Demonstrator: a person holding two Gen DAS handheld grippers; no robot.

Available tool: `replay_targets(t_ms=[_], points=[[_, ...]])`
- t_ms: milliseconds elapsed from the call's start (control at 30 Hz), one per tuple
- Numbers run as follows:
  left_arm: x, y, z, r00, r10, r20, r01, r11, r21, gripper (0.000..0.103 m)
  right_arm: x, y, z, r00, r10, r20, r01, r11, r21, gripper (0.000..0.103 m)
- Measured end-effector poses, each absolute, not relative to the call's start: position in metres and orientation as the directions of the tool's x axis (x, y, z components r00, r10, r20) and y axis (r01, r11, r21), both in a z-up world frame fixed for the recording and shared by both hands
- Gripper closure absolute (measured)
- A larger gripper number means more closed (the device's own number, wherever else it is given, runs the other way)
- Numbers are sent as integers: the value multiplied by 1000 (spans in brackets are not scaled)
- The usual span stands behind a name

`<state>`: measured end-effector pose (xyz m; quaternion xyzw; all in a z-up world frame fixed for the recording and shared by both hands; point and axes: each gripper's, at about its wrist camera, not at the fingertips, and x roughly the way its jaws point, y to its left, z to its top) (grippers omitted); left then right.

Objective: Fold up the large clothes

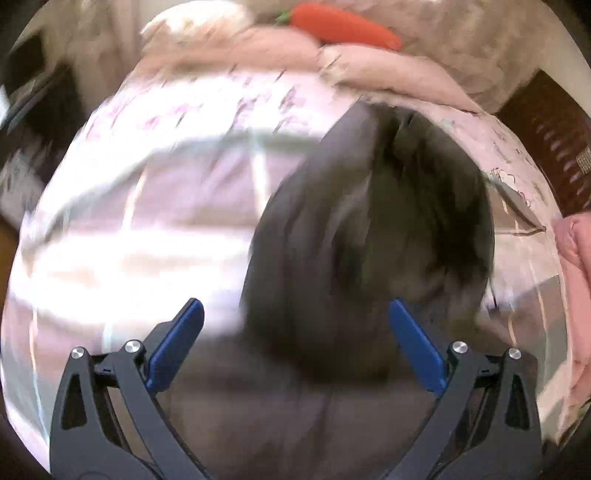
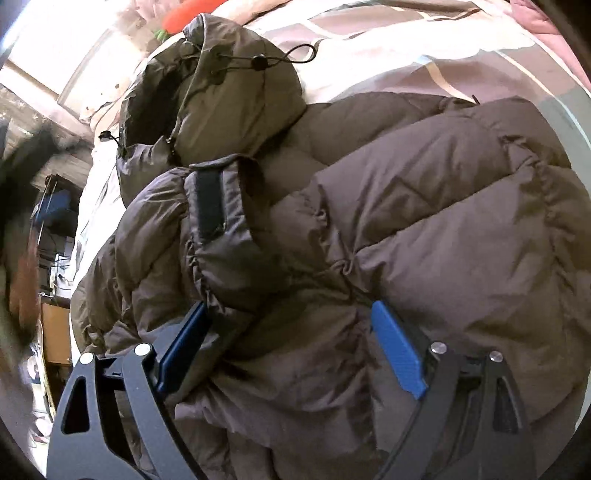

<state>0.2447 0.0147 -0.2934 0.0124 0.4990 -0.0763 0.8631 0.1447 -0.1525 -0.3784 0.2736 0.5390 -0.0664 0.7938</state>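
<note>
Jacket: one brown puffer jacket (image 2: 369, 240) lies on the bed (image 2: 406, 59). Its long side runs from 11 o'clock down to 5 o'clock in the right wrist view.
Hood: one hood (image 2: 229, 96), pointing to 11 o'clock, with a black cord (image 2: 295, 55) and toggle on it.
Sleeve: one sleeve is folded over the jacket's middle; its cuff (image 2: 221, 206) has a black strap and points to 12 o'clock.
Left view: the jacket is a dark, blurry shape (image 1: 351, 240) at the middle and toward 5 o'clock.
Toy: one orange carrot toy (image 1: 343, 26) sits at 12 o'clock by the pink blanket (image 1: 369, 70).
Right gripper (image 2: 291, 325): fingers wide apart, jacket puff between them; the left blue pad (image 2: 184, 343) touches the fabric, no squeeze.
Left gripper (image 1: 295, 321): fingers wide apart above the jacket, holding nothing.
</note>
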Motion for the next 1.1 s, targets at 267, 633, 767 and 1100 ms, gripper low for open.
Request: replay_targets(t_ms=[267,633,767,1100], points=[[335,-59,-352,392,190,-900,244,922,301,13,135,-145,-382,389,206,-898,387,848,362,14],[260,12,-288,359,-300,-884,242,944,-222,99,112,-177,-364,476,204,-856,490,747,450,14],[176,31,-283,315,-361,-878,303,915,-267,98,102,-204,-337,611,243,-753,508,609,609,13],[67,62,-330,252,-346,-904,331,908,-256,97,99,-223,-295,781,400,-480,366,330,870,8]])
